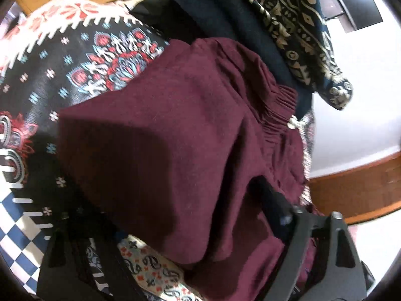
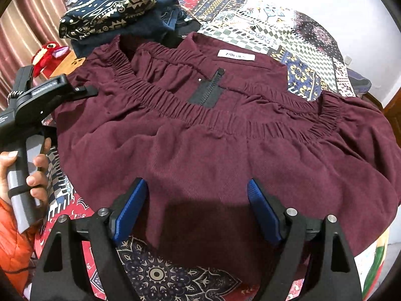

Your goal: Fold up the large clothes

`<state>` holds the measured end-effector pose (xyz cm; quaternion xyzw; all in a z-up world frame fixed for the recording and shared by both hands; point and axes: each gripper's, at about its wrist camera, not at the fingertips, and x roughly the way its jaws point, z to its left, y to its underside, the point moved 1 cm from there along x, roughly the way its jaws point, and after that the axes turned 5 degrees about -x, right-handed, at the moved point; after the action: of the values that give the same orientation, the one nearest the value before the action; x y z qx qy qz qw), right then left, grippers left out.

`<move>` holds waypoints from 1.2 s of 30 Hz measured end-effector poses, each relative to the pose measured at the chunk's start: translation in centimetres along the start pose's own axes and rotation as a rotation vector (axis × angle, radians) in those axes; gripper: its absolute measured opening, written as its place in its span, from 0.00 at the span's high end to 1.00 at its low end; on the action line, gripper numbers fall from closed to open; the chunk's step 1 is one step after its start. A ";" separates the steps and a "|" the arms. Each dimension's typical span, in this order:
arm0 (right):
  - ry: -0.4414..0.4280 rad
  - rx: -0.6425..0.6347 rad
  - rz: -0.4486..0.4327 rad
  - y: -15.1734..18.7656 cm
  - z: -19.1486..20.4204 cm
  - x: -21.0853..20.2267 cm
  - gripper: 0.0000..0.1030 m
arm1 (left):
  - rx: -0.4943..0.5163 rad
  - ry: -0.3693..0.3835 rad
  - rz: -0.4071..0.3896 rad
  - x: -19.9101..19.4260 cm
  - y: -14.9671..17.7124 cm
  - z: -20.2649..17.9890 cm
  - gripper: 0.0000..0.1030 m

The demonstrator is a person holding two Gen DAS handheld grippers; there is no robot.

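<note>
A maroon garment (image 2: pixel 213 150) with an elastic waistband, a black zip (image 2: pixel 208 92) and a white label lies spread on a patterned bedspread (image 2: pixel 288 40). In the right wrist view my right gripper (image 2: pixel 198 193) hovers over the garment's near hem, its blue pads (image 2: pixel 132 208) wide apart with nothing pinched. My left gripper (image 2: pixel 85 90), held by a hand (image 2: pixel 37 173), sits at the garment's left waist edge. In the left wrist view the maroon garment (image 1: pixel 175 138) bulges between the spread fingers of the left gripper (image 1: pixel 163 200); I see no pinch.
A stack of dark patterned folded clothes (image 2: pixel 112 12) sits at the far left of the bed, seen close in the left wrist view as folded clothes (image 1: pixel 288 25). A red plush toy (image 2: pixel 48 52) rests on a wooden stand beyond. An orange sleeve (image 2: pixel 12 238) is at the lower left.
</note>
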<state>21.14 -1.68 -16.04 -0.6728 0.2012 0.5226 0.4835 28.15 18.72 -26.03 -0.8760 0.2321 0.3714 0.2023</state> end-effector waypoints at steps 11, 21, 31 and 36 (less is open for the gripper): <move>0.057 0.027 -0.066 -1.4 -0.3 -4.4 0.22 | -0.012 0.097 -0.108 -6.3 0.5 -0.4 0.73; 0.001 -0.015 -0.101 -4.4 4.3 -4.6 0.22 | 0.049 0.200 -0.307 -19.1 0.1 1.5 0.75; -0.137 -0.044 0.064 -3.8 8.2 2.7 0.22 | 0.120 0.202 -0.320 -21.3 1.4 -0.7 0.75; -0.297 0.097 0.067 -3.5 3.8 1.5 0.22 | 0.170 0.184 -0.345 -20.7 1.7 -2.4 0.75</move>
<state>22.55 3.52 -15.82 -0.5568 0.1746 0.6219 0.5223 15.77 21.39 -9.45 -0.9127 0.1265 0.2288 0.3140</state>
